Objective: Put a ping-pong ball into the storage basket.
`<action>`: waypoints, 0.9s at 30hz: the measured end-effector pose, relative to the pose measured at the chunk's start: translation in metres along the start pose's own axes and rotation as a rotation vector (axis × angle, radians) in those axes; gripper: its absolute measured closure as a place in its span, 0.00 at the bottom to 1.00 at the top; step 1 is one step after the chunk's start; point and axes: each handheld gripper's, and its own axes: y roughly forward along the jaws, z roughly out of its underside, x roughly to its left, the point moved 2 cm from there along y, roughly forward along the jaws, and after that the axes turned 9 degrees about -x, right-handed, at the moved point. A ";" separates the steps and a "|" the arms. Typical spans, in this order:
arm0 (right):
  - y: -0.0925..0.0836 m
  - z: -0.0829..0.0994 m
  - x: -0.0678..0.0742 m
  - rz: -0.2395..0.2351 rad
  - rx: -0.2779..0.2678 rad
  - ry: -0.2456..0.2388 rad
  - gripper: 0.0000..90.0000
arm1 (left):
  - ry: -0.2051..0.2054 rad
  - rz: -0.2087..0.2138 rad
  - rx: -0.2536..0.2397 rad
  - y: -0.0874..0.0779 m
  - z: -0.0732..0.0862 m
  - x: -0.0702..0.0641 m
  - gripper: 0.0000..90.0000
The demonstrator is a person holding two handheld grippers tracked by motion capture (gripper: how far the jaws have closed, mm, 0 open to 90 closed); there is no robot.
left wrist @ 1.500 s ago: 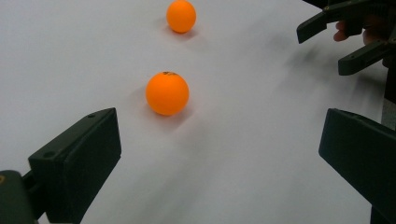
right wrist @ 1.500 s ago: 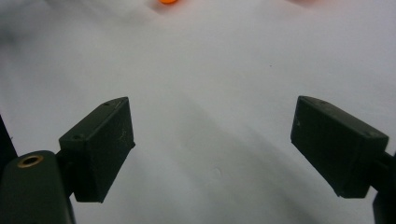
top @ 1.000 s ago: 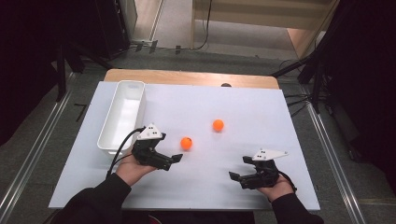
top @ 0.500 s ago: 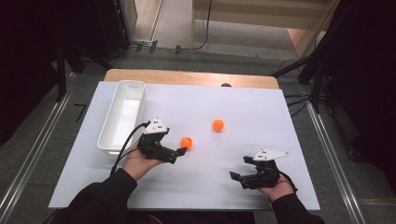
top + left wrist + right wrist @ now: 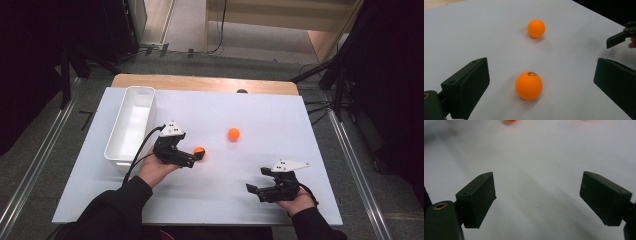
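Two orange balls lie on the white table (image 5: 250, 165). The nearer ball (image 5: 199, 151) (image 5: 528, 85) sits right at the tips of my left gripper (image 5: 197, 159) (image 5: 541, 86), between its wide-open jaws without touching either one. The farther ball (image 5: 233, 133) (image 5: 536, 28) rests alone toward the table's middle. Near the front right, my right gripper (image 5: 256, 192) (image 5: 537, 197) stands open over bare table with nothing between its jaws. An orange sliver of a ball (image 5: 510, 120) peeks in at the top edge of the right gripper view.
A long white bin (image 5: 129, 125) stands along the table's left side, just behind my left hand. A wooden strip (image 5: 200, 82) runs along the far edge. The right gripper's jaw tip (image 5: 619, 37) shows at the right edge of the left gripper view.
My left gripper has moved forward and right until its open jaws flank the nearer ball. The right gripper and both balls have stayed put.
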 end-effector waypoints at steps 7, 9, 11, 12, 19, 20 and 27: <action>0.000 0.000 -0.001 -0.002 -0.003 0.004 0.13 | 0.030 -0.015 -0.007 0.008 -0.006 0.003 0.01; 0.000 0.000 -0.001 -0.001 -0.003 -0.002 0.13 | 0.045 -0.016 -0.008 0.010 -0.008 0.002 0.01; 0.000 0.001 -0.001 -0.004 -0.001 0.000 0.13 | 0.047 -0.010 -0.009 0.013 -0.010 0.001 0.01; 0.000 0.001 -0.001 -0.002 -0.001 0.002 0.13 | 0.049 -0.005 -0.004 0.015 -0.010 0.001 0.01; -0.001 0.001 -0.001 0.003 0.005 0.005 0.13 | 0.063 -0.005 -0.003 0.028 -0.016 0.004 0.01; -0.001 0.002 -0.001 0.004 0.004 0.006 0.13 | 0.061 -0.001 -0.005 0.030 -0.016 0.004 0.01; -0.002 0.003 -0.001 0.003 0.004 0.000 0.13 | 0.047 0.004 -0.007 0.038 -0.019 0.006 0.01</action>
